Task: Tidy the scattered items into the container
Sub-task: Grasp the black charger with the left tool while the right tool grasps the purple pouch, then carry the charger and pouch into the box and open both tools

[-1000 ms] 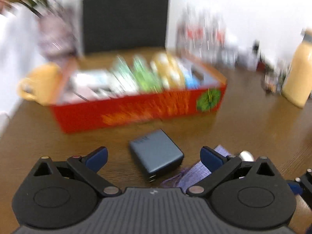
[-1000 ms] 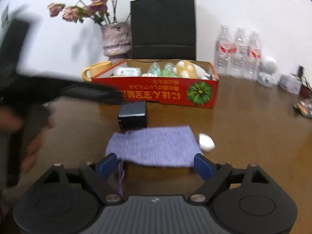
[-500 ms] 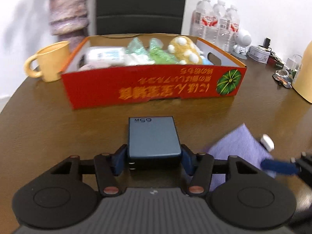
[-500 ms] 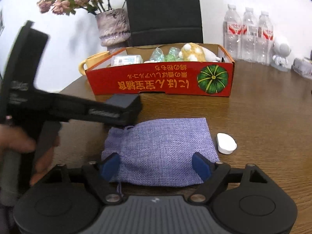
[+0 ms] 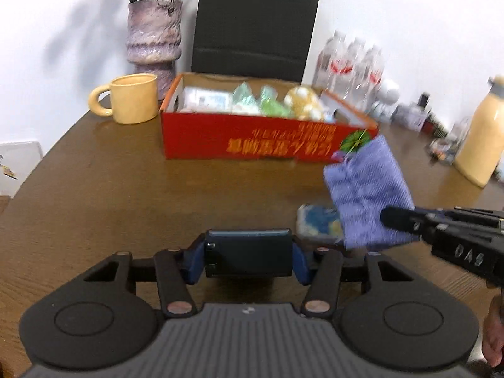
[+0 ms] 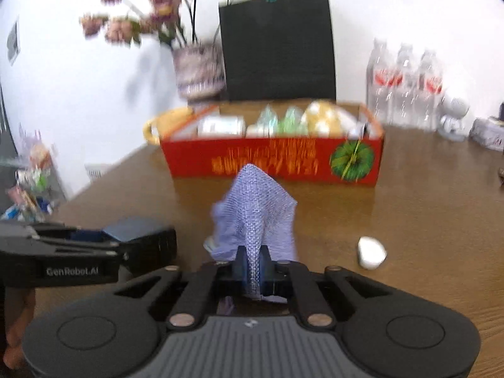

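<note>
My left gripper [image 5: 247,260] is shut on a dark grey charger block [image 5: 249,252] and holds it above the wooden table. It also shows in the right wrist view [image 6: 138,236]. My right gripper [image 6: 253,272] is shut on a purple cloth pouch [image 6: 256,217], lifted off the table; the pouch also shows in the left wrist view [image 5: 368,192]. The red cardboard box [image 5: 267,145] stands ahead with several items inside. A small white object [image 6: 371,252] lies on the table to the right. A blue and yellow item [image 5: 318,223] lies under where the pouch hangs.
A yellow mug [image 5: 132,99] and a vase of flowers [image 5: 154,37] stand left of the box. A black paper bag [image 5: 255,28] stands behind it. Water bottles [image 5: 349,66] and a yellow flask [image 5: 482,138] stand at the right.
My left gripper closed on the charger block and lifted it. My right gripper closed on the purple pouch and raised it off the table, uncovering a blue and yellow item.
</note>
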### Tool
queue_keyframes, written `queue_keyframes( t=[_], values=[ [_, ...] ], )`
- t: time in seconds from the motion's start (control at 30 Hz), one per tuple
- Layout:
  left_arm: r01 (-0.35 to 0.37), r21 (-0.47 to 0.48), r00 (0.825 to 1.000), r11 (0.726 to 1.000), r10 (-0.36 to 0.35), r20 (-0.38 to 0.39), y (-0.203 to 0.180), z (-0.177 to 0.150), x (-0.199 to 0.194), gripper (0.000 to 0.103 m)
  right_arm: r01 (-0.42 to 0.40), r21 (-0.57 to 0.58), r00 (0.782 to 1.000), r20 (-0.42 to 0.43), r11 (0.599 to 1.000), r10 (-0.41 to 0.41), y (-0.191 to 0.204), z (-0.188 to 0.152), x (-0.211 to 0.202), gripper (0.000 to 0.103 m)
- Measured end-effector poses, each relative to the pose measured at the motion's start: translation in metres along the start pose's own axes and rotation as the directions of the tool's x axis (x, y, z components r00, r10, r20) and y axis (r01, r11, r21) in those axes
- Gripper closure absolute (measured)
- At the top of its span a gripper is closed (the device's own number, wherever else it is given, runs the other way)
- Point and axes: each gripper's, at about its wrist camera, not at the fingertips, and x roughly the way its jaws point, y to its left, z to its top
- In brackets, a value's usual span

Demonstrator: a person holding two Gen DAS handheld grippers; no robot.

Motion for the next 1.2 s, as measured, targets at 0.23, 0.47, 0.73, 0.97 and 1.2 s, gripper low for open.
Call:
queue_keyframes(
  t=[0.23, 0.47, 0.73, 0.97, 1.2],
  values=[
    [0.024, 0.0, 0.996, 1.0, -0.024, 0.083, -0.002, 0.025, -0.012, 0.049, -0.004, 0.058, 0.992, 0.123, 0.998, -0.003, -0.028, 0.055, -0.028, 0.098],
    [0.073, -0.011, 0.985, 0.997, -0.071, 0.155, -0.001, 0.102, 0.005, 0.049, -0.005, 0.045, 0.992, 0.122, 0.999, -0.001, -0.049, 0.115, 0.005, 0.097],
    [0.003, -0.04, 0.997, 0.999, 0.0, 0.073, 0.005, 0.186, 0.111, 0.049, 0.059, 0.022, 0.998, -0.019, 0.998, -0.058, -0.069, 0.177, 0.106, 0.097],
    [-0.007, -0.101, 0.998, 0.995, 0.0, -0.068, 0.007, 0.178, 0.185, 0.048, 0.052, 0.027, 0.968, -0.246, 0.998, -0.044, -0.088, 0.173, 0.187, 0.086],
    [-0.028, 0.028, 0.996, 0.999, 0.03, -0.083, -0.005, 0.176, 0.189, 0.046, 0.042, 0.09, 0.92, -0.392, 0.995, -0.003, -0.101, 0.164, 0.207, 0.052]
  ],
)
